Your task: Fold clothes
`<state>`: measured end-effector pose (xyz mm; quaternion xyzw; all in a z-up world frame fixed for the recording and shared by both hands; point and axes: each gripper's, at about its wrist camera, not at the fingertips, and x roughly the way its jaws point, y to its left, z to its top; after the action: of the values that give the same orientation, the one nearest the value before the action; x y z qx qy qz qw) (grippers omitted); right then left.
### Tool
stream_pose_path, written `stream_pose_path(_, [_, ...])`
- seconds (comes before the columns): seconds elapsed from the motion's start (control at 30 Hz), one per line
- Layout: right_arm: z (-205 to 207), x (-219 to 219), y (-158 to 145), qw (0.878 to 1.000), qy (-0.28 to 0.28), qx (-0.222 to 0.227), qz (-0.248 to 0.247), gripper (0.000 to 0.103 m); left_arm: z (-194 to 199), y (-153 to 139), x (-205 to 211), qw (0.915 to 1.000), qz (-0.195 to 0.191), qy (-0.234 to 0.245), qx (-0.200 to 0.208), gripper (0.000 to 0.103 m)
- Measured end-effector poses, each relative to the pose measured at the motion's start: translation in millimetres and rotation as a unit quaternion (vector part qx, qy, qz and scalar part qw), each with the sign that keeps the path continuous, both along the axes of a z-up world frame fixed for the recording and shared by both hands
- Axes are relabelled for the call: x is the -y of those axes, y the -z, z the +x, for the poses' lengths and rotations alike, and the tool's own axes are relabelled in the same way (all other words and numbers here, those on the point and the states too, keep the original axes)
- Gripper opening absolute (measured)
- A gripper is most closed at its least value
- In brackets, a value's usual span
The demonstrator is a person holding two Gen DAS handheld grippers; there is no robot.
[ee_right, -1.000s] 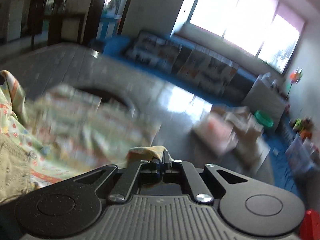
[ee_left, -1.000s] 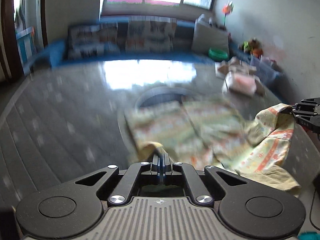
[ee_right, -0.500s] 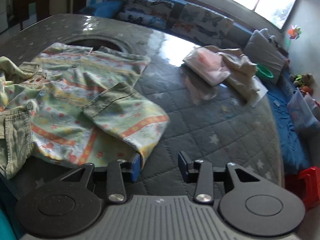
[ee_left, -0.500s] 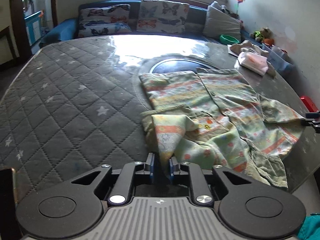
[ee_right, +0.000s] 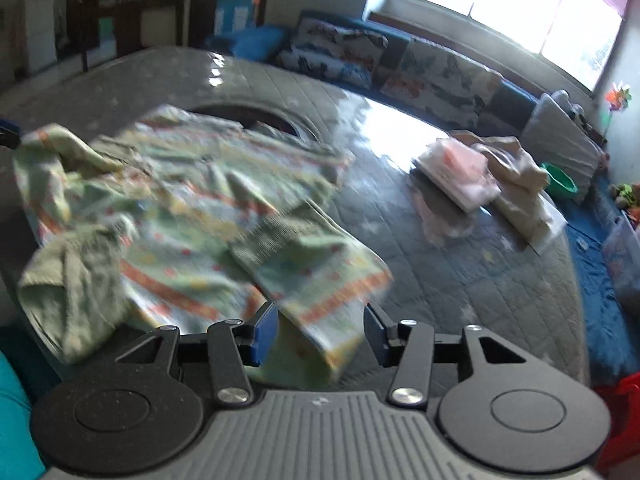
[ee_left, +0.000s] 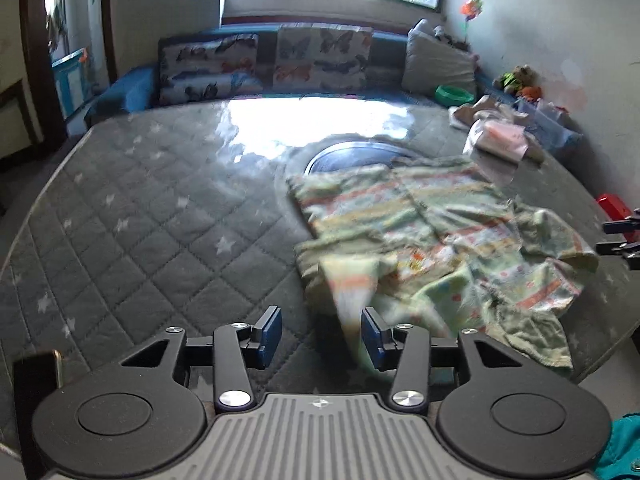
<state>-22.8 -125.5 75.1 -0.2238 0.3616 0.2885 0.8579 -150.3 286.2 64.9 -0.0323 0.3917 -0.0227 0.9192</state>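
A pale green child's shirt with orange stripes lies spread, front open, on the grey quilted surface. My left gripper hovers at the near edge, its jaws opening. The shirt's left sleeve droops between the pads, close to the right one, and is not pinched. In the right wrist view the shirt lies to the left. My right gripper also has its jaws opening, with the other sleeve lying loose between them. The right gripper's fingers show at the left view's right edge.
A small pile of folded pink and cream clothes sits at the far right of the surface. A dark round hollow lies behind the shirt. Cushions line the back. A red stool stands beside the surface at the right.
Both grippers went from shut on a sleeve to open. The sleeves dropped onto the shirt, folded inward, and both grippers drew back a little.
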Motion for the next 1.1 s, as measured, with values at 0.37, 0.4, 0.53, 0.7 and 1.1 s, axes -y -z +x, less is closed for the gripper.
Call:
stream_pose_path(0.37, [17, -55, 45, 0.999, -0.025, 0.009, 0.026, 0.043, 8, 2, 26, 0.9991, -0.027, 0.026, 0.022, 0.065])
stream_pose_path(0.4, [17, -58, 48, 0.999, -0.025, 0.010, 0.029, 0.041, 11, 4, 33, 0.9986, -0.034, 0.034, 0.023, 0.065])
stream_pose_path(0.53, [17, -68, 60, 0.999, -0.022, 0.019, 0.033, 0.036, 32, 15, 66, 0.9943, -0.066, 0.081, 0.021, 0.065])
stream_pose_path(0.7, [18, -73, 73, 0.999, -0.010, 0.036, 0.033, 0.022, 59, 32, 115, 0.9856, -0.083, 0.147, 0.007, 0.065])
stream_pose_path(1.1, [25, -9, 38, 0.986, 0.100, 0.100, 0.090, 0.001, 94, 69, 191, 0.9664, -0.085, 0.240, -0.033, 0.065])
